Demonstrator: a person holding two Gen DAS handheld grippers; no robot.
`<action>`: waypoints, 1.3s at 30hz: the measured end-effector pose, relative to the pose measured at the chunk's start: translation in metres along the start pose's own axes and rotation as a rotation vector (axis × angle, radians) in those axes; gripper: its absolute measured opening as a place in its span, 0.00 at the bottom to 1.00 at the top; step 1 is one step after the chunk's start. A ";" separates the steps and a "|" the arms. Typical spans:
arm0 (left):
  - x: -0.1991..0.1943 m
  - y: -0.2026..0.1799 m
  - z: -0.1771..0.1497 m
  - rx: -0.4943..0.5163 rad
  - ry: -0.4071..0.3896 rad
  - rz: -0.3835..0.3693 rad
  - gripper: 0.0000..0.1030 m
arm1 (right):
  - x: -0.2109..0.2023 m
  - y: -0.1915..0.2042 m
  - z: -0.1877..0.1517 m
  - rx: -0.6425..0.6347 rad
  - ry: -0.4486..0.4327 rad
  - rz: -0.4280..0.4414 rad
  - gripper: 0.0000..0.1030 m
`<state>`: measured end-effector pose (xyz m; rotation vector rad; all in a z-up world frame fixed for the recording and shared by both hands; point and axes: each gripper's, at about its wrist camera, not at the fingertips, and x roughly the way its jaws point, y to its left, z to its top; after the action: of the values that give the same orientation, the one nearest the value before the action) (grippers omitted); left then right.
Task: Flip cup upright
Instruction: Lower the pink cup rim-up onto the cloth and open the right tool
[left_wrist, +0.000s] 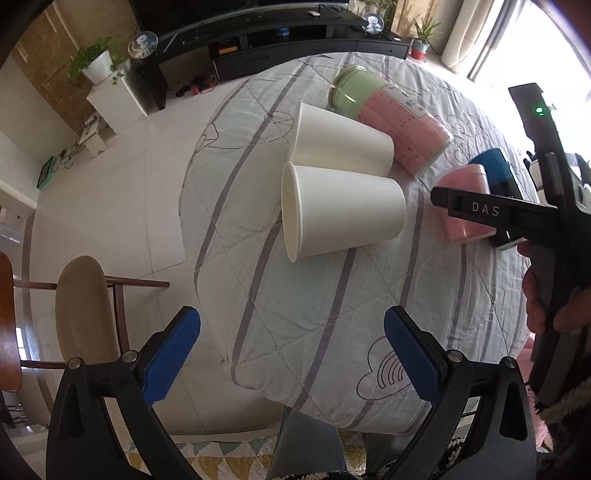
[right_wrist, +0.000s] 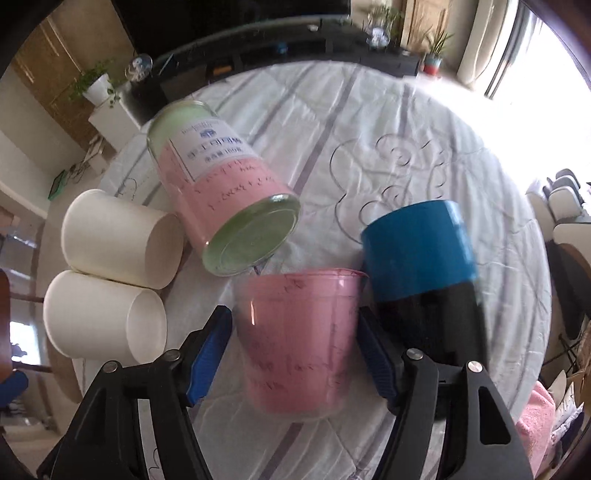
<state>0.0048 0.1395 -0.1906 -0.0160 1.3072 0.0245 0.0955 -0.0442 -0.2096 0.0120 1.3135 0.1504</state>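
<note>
Our right gripper (right_wrist: 295, 354) clasps one translucent pink plastic cup (right_wrist: 299, 343) at lower centre. Beside it at right lies one blue-and-black cylinder (right_wrist: 421, 273); upper left, one pink-and-green labelled can (right_wrist: 221, 184); far left, two white paper cups (right_wrist: 110, 280) on their sides. Our left gripper (left_wrist: 291, 350) hangs spread, holding nothing, above the striped quilt (left_wrist: 314, 295).

both tools share one build: black plastic frames with silver round screws and ribbed blue pads. the right hand-held gripper (left_wrist: 476, 210) carries white "das" lettering and a small green light; bare skin of the right hand (left_wrist: 543, 299) wraps its handle.
</note>
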 end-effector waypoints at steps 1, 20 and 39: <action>0.001 0.001 0.002 -0.009 0.003 0.001 0.98 | 0.006 -0.001 0.005 -0.004 0.036 -0.009 0.67; 0.000 -0.002 0.006 -0.057 -0.004 -0.004 0.98 | -0.044 -0.007 -0.009 -0.038 -0.220 0.087 0.66; 0.002 -0.014 -0.022 0.017 -0.006 -0.009 0.98 | -0.032 0.002 -0.114 -0.038 -0.288 0.013 0.63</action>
<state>-0.0156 0.1250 -0.1983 -0.0074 1.3010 0.0057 -0.0229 -0.0550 -0.2077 0.0102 1.0229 0.1779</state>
